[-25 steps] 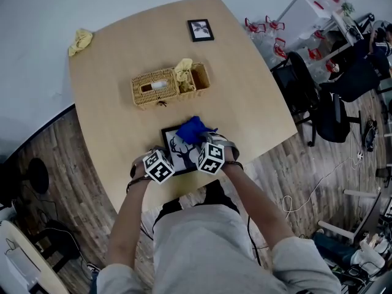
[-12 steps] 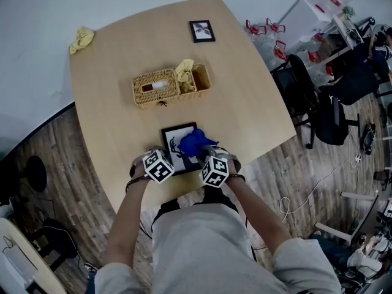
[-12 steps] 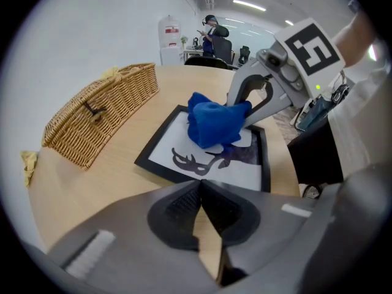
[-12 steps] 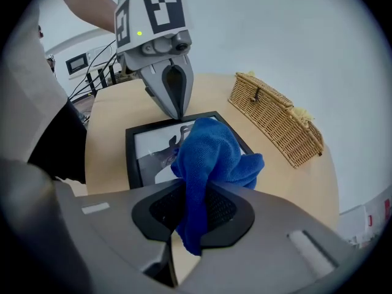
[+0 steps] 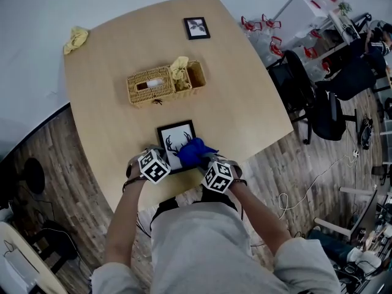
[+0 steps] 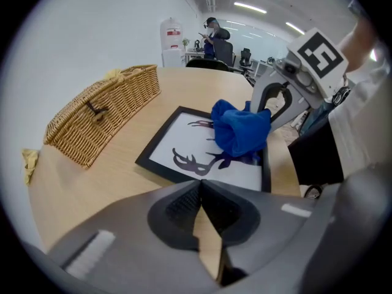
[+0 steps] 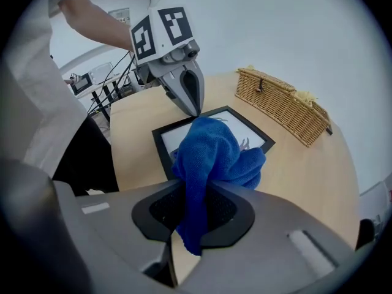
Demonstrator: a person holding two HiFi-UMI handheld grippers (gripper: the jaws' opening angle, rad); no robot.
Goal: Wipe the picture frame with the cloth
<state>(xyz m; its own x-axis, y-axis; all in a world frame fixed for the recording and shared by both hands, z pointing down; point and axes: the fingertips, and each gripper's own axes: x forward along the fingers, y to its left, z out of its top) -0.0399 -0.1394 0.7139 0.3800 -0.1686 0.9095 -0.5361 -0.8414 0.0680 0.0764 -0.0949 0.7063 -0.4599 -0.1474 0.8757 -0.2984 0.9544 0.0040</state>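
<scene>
A black picture frame (image 5: 174, 141) with an antler print lies flat near the table's front edge. My right gripper (image 5: 207, 162) is shut on a blue cloth (image 5: 195, 152), which rests bunched on the frame's near right part. In the right gripper view the cloth (image 7: 214, 155) runs up from between the jaws onto the frame (image 7: 245, 129). My left gripper (image 5: 162, 159) is shut on nothing, its tips down at the frame's left edge (image 6: 160, 162). The left gripper view shows the cloth (image 6: 241, 130) and the right gripper (image 6: 278, 100) behind it.
A wicker basket (image 5: 150, 87) with a yellow rag in its right compartment stands mid-table beyond the frame. A small black frame (image 5: 196, 27) lies at the far edge, a yellow cloth (image 5: 76, 38) at the far left corner. Office chairs (image 5: 318, 112) stand off to the right.
My right gripper has dragged the blue cloth from the frame's far right part toward its near right corner. The left gripper stays at the frame's left edge.
</scene>
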